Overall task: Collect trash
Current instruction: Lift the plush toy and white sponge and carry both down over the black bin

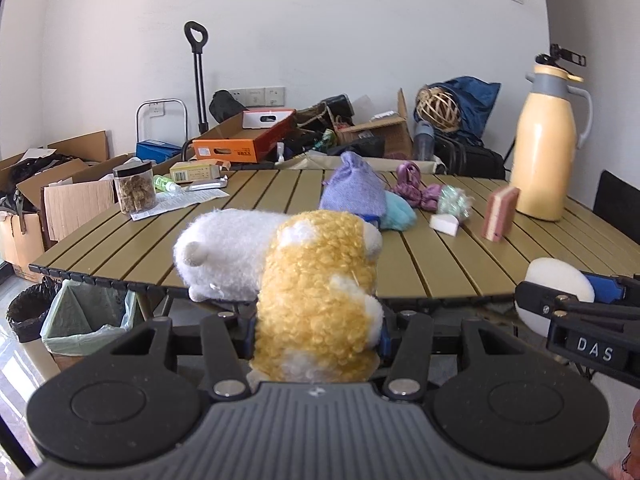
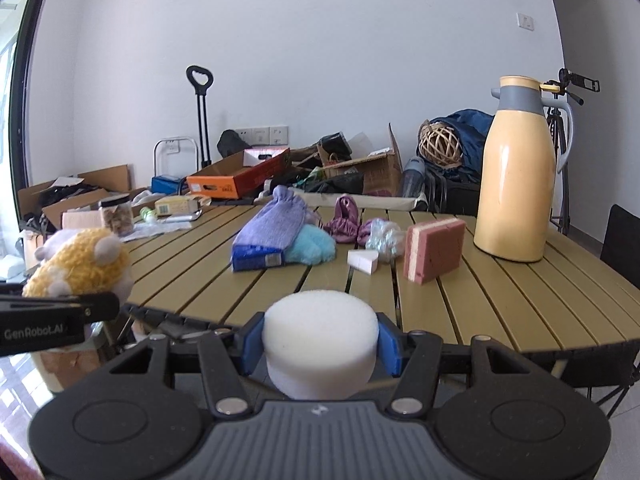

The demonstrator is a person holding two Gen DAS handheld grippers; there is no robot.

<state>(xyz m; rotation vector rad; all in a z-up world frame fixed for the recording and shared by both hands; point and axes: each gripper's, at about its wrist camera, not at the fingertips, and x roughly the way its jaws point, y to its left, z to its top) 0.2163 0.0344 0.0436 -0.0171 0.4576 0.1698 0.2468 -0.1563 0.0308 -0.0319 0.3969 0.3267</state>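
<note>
We stand at the near edge of the slatted counter (image 2: 460,312), both hands loaded and off the surface, so the step in hand looks like carrying a picked pair toward a bin. The green-lined bin (image 1: 86,320) sits on the floor below the counter's left corner, with a black-lined bin (image 1: 28,312) just beside it. We judge the next move calls for swinging left and down over one of them, then letting go.

Going down in size: the yellow thermos jug (image 2: 516,184) stands upright at the far right of the counter. Our left gripper (image 1: 316,336) has its fingers clamped on the yellow-and-white plush toy (image 1: 312,280), which sticks out forward over the counter edge. Mid-counter lie a purple knitted pouch (image 2: 272,232), a turquoise fluffy thing (image 2: 316,246) touching it, a pink sponge block (image 2: 434,250) on edge, purple fabric bundles (image 2: 346,220) and a nut jar (image 1: 134,188) at the far left. Our right gripper (image 2: 320,346) has its fingers pressed on the white foam puck (image 2: 320,340). A small white wedge (image 2: 363,261) lies near the sponge.

Nothing blocks the way to the bins except the counter's corner and its frame, which the left hand must clear.
</note>
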